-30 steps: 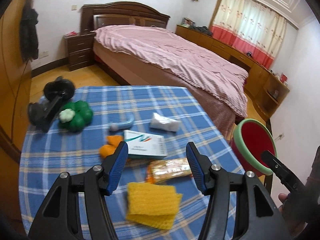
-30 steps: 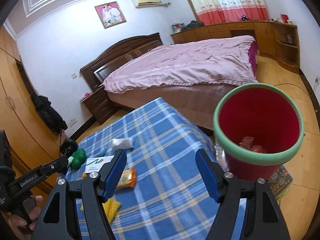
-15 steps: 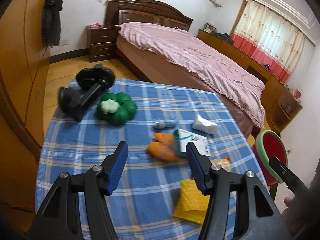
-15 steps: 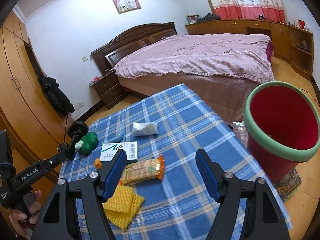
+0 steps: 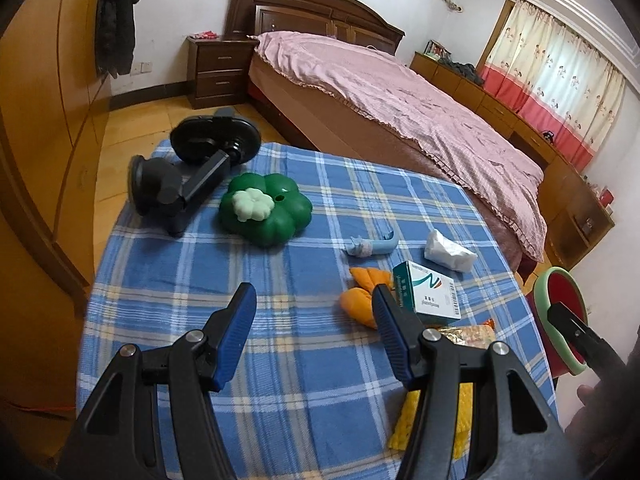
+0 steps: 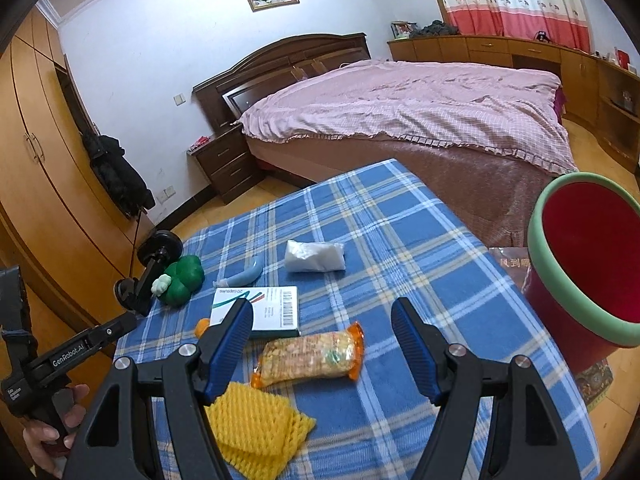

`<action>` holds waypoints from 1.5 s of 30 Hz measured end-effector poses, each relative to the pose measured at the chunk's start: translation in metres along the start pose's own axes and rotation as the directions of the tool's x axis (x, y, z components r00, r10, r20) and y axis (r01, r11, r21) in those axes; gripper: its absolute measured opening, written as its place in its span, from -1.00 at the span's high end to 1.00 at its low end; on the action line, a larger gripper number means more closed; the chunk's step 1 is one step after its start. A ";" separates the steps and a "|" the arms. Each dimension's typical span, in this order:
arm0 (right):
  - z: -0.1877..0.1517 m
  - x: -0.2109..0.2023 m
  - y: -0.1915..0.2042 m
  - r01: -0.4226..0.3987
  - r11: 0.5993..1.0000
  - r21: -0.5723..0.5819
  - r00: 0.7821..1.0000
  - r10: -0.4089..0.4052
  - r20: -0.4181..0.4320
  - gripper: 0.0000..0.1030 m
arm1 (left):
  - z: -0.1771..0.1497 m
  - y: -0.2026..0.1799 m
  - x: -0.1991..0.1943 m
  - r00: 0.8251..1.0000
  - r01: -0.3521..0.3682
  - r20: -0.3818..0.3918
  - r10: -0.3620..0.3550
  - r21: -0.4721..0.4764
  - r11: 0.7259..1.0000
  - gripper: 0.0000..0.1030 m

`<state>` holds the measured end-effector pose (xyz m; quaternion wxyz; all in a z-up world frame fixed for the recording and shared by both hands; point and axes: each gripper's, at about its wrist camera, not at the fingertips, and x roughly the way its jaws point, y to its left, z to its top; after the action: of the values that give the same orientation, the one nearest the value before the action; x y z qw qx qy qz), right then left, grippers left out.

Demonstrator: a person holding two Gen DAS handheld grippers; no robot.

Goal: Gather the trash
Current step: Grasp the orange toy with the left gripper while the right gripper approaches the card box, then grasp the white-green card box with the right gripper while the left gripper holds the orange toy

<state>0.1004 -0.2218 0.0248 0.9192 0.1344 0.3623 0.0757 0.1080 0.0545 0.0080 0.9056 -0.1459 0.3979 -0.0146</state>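
Note:
Trash lies on the blue plaid table (image 6: 400,240): a snack packet (image 6: 310,356), yellow foam netting (image 6: 252,434), a medicine box (image 6: 268,312), a white tissue wad (image 6: 314,255), orange peel (image 5: 362,300) and a pale blue curved piece (image 5: 374,247). A red bin with a green rim (image 6: 584,264) stands off the table's right side. My right gripper (image 6: 322,344) hangs open just above the snack packet, holding nothing. My left gripper (image 5: 314,336) is open over bare cloth left of the peel and box (image 5: 428,294), holding nothing.
A green clover-shaped toy (image 5: 266,208) and a black suction mount (image 5: 192,172) sit at the table's far left. A bed with a pink cover (image 6: 400,100) stands behind the table; wooden wardrobes line the left wall. A person's hand (image 6: 52,428) holds the left gripper's handle.
Both grippers have swung left across the table. The bin slid to the right edge of the right wrist view; the snack packet now lies between the right fingers. Both stayed open.

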 end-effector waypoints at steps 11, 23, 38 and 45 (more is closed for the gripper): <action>0.001 0.021 -0.018 0.006 1.000 0.023 0.999 -0.006 -0.035 -0.44 | -0.006 -0.031 0.044 0.997 0.014 -0.083 -0.010 0.053 0.999 -0.17; -0.001 0.036 -0.035 0.020 0.999 0.045 0.998 -0.017 -0.063 -0.44 | -0.016 -0.041 0.084 0.990 0.002 -0.140 0.009 0.075 0.997 -0.17; -0.005 0.049 -0.033 0.001 0.999 0.041 0.996 0.003 -0.092 -0.44 | -0.015 -0.041 0.074 0.993 0.070 -0.106 -0.061 0.085 0.994 0.60; -0.006 0.047 -0.014 -0.021 1.000 0.008 0.995 0.022 -0.094 -0.44 | -0.009 -0.012 0.037 1.000 0.023 -0.018 -0.023 0.033 0.999 0.60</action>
<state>0.1315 -0.2231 -0.0139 0.8998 0.1379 0.4040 0.0906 0.1282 0.0356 -0.0211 0.9042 -0.1355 0.4037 -0.0329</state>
